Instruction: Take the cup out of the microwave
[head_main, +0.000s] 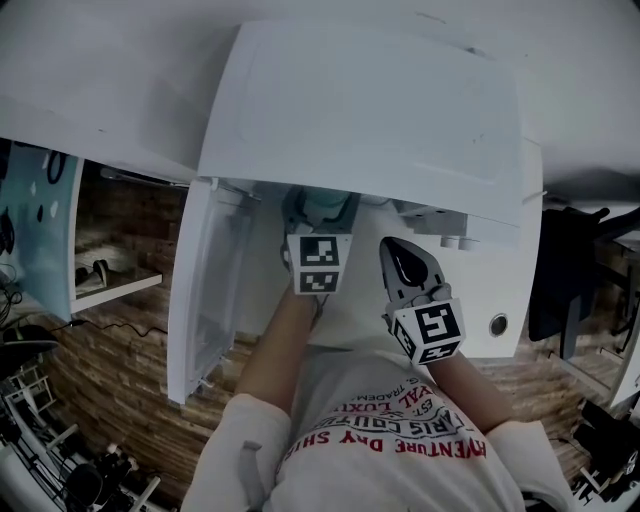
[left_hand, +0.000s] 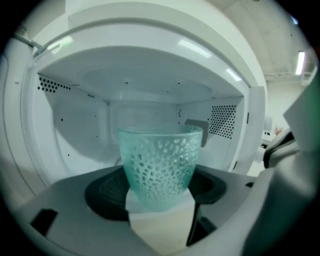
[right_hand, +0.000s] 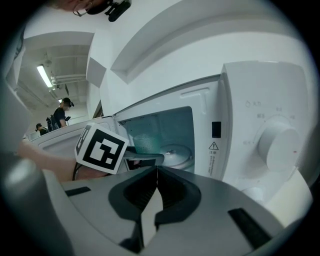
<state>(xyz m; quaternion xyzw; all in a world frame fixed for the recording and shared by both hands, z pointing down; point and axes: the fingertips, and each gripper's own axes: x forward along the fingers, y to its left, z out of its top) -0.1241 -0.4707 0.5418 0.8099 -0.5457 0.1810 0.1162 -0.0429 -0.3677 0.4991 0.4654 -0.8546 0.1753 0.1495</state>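
Observation:
A pale green cup (left_hand: 160, 165) with a dotted pattern stands inside the white microwave (head_main: 360, 110), whose door (head_main: 205, 290) hangs open to the left. My left gripper (left_hand: 160, 202) reaches into the cavity, and its jaws are closed on the cup's lower part. In the head view the cup (head_main: 325, 208) shows as a teal patch just beyond the left gripper (head_main: 320, 225). From the right gripper view the cup (right_hand: 145, 142) sits behind the left gripper (right_hand: 150, 159). My right gripper (right_hand: 156, 172) is shut and empty, held outside in front of the microwave's control panel (head_main: 405, 258).
The microwave's round dial (right_hand: 280, 145) and panel are to the right of the opening. A turntable (right_hand: 175, 155) lies inside. A brick-patterned floor (head_main: 110, 370), a shelf unit (head_main: 60, 240) at left and dark equipment (head_main: 570, 280) at right surround the spot. People stand far off (right_hand: 62, 112).

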